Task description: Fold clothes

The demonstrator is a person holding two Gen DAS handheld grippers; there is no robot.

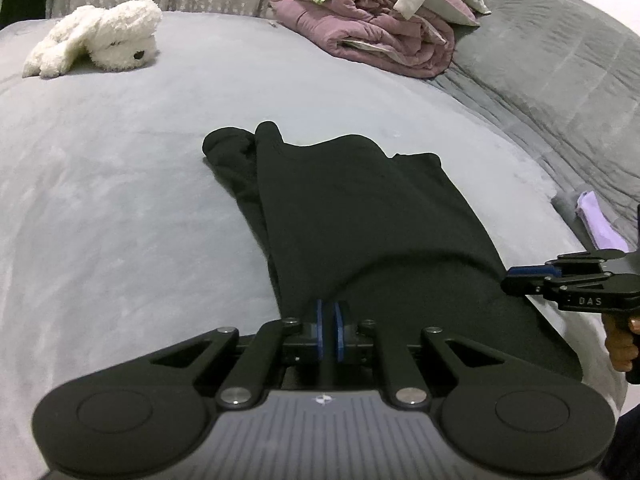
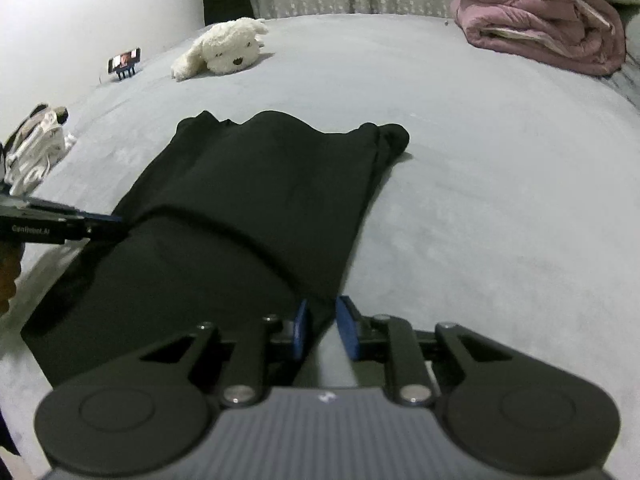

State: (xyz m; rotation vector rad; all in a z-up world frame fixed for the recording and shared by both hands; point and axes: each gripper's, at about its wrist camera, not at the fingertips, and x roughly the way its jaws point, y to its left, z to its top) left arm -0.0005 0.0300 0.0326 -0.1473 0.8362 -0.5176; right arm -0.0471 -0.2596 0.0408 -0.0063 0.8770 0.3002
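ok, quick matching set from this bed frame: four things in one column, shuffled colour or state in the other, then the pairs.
Things:
1. garment
2. plush dog
3. rolled quilt
4. phone on stand

Colour or state:
A. mauve, bundled at the far end of the bed
B. black, spread flat, near edge pinched by both tools
C. small, upright near the wall, screen lit
D. white, lying on the grey cover

Pairs: 1-B, 2-D, 3-A, 4-C

The left tool and right tool each grip a near corner of the garment.
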